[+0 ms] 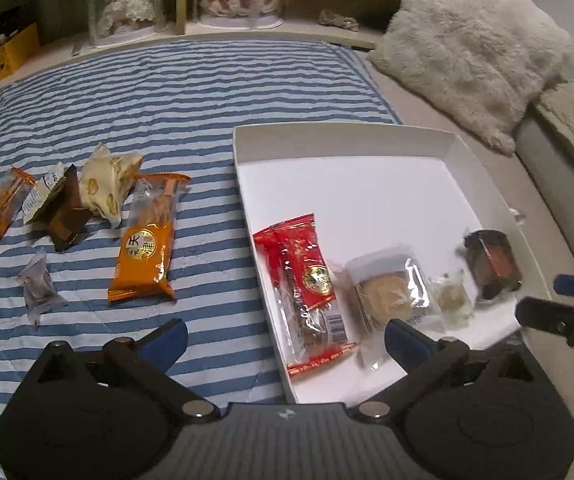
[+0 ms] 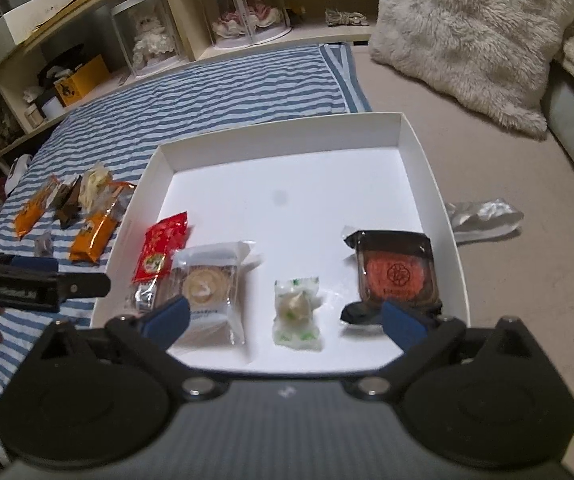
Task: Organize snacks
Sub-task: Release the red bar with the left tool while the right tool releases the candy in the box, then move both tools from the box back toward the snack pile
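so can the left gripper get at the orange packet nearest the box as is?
Probably yes. The left gripper is open and empty, and the orange packet lies alone on the striped blanket, with nothing over it.

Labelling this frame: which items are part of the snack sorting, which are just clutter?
Job: white box; red packet, clear-wrapped pastry, green-white candy, dark mooncake pack; orange packets on striped blanket.
Clutter: fluffy pillow, shelf display jars.
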`<state>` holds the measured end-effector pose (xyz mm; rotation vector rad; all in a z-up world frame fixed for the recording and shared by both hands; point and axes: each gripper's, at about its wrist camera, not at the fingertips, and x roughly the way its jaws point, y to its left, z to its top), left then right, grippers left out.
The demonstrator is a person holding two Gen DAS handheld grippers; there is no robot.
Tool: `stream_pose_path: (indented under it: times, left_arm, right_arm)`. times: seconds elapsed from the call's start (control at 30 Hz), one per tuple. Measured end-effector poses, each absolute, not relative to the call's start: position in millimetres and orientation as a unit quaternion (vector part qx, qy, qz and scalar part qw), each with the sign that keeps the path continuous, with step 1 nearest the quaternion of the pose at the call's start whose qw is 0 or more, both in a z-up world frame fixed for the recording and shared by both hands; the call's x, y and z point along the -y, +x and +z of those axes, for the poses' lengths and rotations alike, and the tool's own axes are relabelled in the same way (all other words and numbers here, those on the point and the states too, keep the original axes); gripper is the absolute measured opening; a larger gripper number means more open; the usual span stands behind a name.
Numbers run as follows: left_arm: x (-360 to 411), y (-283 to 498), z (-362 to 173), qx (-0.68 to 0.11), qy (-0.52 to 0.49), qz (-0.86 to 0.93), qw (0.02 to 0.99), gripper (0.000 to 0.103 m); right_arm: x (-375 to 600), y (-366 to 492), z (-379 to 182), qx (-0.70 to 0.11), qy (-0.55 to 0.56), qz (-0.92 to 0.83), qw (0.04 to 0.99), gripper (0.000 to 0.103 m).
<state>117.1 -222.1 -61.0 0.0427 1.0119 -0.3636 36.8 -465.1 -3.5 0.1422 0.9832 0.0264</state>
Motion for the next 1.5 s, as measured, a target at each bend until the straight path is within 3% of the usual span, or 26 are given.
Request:
stream_pose_path:
  times: [0.67, 1.5]
  left_arm:
    - [170, 92, -18, -0.448, -0.009, -0.183, 0.875, 0.103]
    - [34, 119, -17, -0.429, -0.066, -0.094, 0.896, 0.103]
  right_arm:
    - [427, 24, 40, -0.456, 0.051, 0.017, 0.888, 0.103]
    - [306, 75, 46, -0.438, 0.046, 0.070, 0.895, 0.103]
